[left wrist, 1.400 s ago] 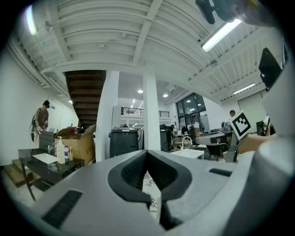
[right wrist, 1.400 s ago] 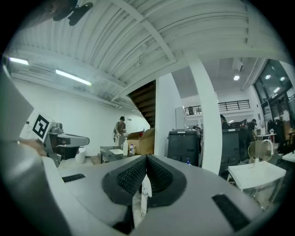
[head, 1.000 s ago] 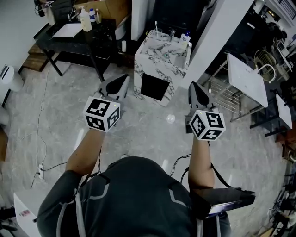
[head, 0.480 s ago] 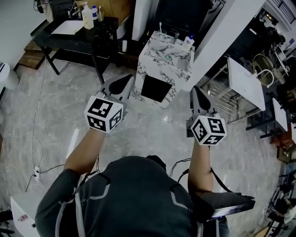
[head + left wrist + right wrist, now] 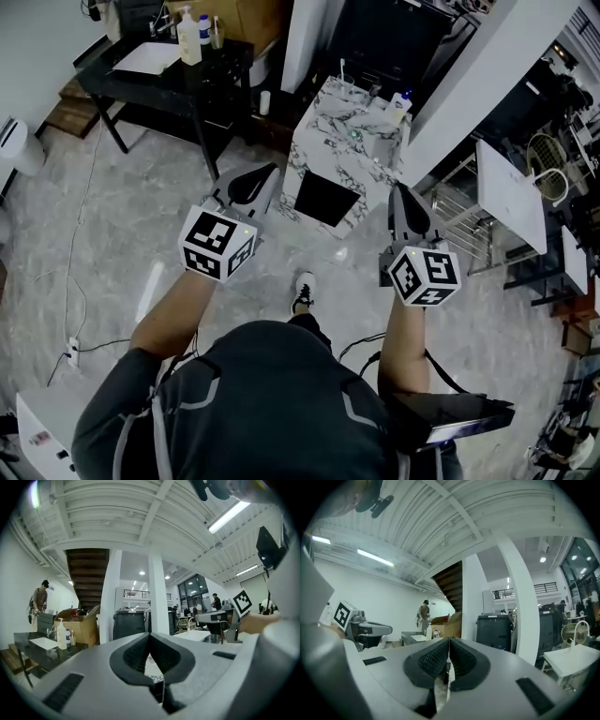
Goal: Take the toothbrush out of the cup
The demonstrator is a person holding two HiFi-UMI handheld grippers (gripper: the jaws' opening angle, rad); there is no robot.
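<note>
A white toothbrush [image 5: 341, 68] stands upright in a small cup [image 5: 346, 84] at the far edge of a marble-patterned counter [image 5: 349, 141] ahead of me in the head view. A bottle with a blue cap [image 5: 401, 101] stands near it. My left gripper [image 5: 272, 170] is held level, short of the counter's left front corner, shut and empty. My right gripper [image 5: 397, 189] is level beside the counter's right side, also shut and empty. In the left gripper view the gripper [image 5: 149, 637] shows its pads meeting; likewise in the right gripper view [image 5: 448, 641]. The counter is a good way beyond both tips.
A black table [image 5: 178, 70] with a soap bottle [image 5: 190, 23] stands at the upper left. A white pillar [image 5: 469, 75] rises behind the counter, a white table [image 5: 511, 192] and wire rack lie right. A cable runs across the floor at left. A person [image 5: 423, 613] stands far off.
The person has stepped forward: the counter sits closer and lower in the head view, and a shoe now shows. Both grippers advanced toward the counter and stayed shut.
</note>
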